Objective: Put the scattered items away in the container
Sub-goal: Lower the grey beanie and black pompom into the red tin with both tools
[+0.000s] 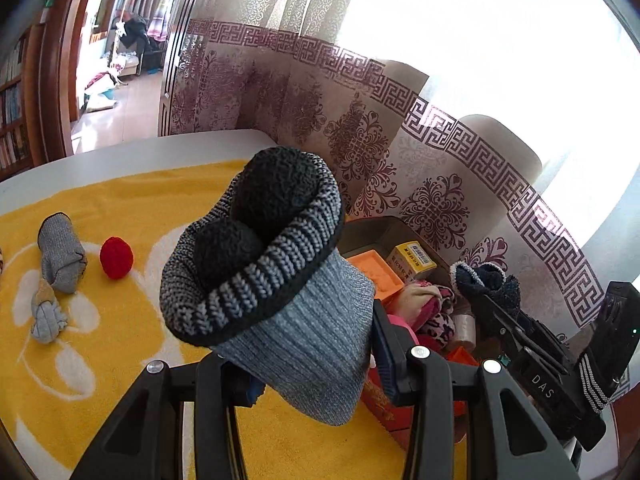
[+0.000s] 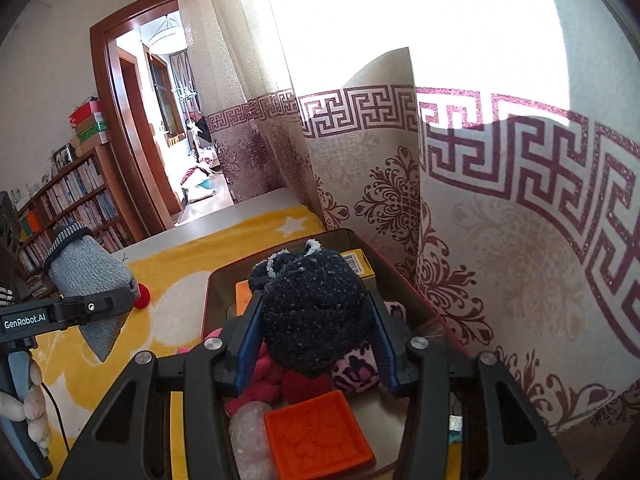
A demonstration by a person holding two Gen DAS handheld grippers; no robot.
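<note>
Ribbed grey knit sock (image 1: 296,320) fills the left gripper (image 1: 308,360); right gripper (image 2: 316,344) clamps fuzzy navy sock (image 2: 316,312).

Sunlit patterned curtains (image 2: 460,208), a bookshelf (image 2: 76,196) beside the wooden doorway (image 2: 132,120).

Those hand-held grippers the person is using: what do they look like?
Each hand-held gripper is matte black plastic with silver screw heads and blue finger pads. The left one carries a white "GenRobot.AI" label, a grey-blue handle and a thin black cable. The right one is stamped "DAS".
</note>
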